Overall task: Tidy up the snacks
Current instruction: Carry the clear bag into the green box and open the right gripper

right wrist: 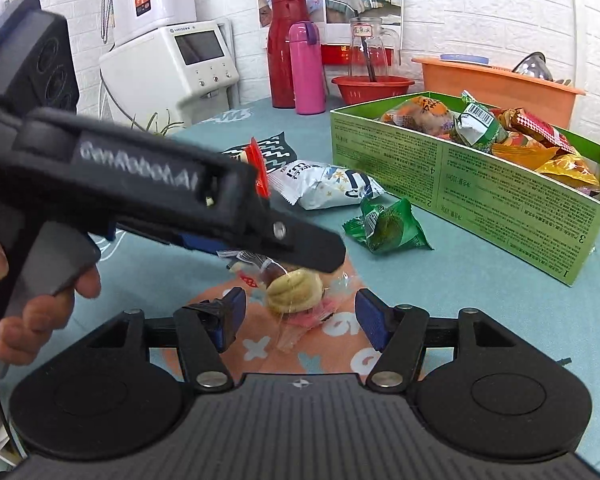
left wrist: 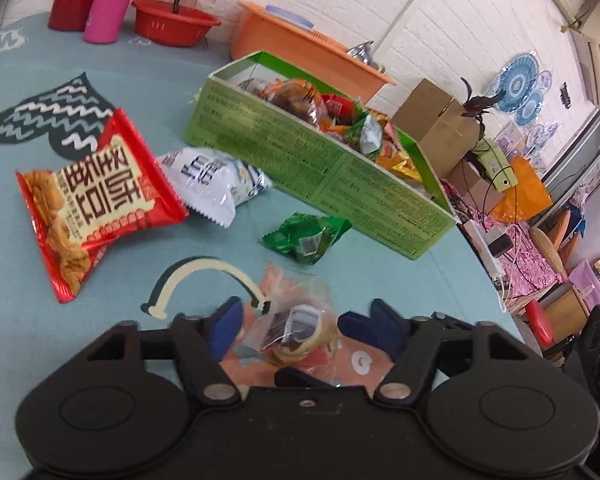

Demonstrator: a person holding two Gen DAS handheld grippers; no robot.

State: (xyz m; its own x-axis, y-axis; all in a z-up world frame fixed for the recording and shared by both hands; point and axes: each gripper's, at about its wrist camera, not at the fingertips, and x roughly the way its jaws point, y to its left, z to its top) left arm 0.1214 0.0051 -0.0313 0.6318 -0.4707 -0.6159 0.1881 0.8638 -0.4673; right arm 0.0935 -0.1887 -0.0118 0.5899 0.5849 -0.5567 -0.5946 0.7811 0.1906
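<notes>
Jaws of the left gripper (left wrist: 294, 326): partly closed round a clear-wrapped pastry (left wrist: 300, 322) at lower centre of the left wrist view. The blue pads (left wrist: 226, 328) sit at the wrapper's edges, but I cannot tell whether they press yet. The pastry lies on the bench (left wrist: 40, 340), so it looks like a pick just being taken.

Right gripper (right wrist: 300, 316): jaws released and wide, holding nothing, with the same pastry just ahead of them. Judged to be standing off to leave the left room.

Left to right in the left wrist view, all loose on the bench:
- red packet (left wrist: 96, 200)
- white packet (left wrist: 208, 180)
- small green packet (left wrist: 306, 238)

Right of them stands the green box (left wrist: 300, 160), open-topped and already heaped with snacks, the likely destination. It is near the reach of both grippers, so carries should be short.
</notes>
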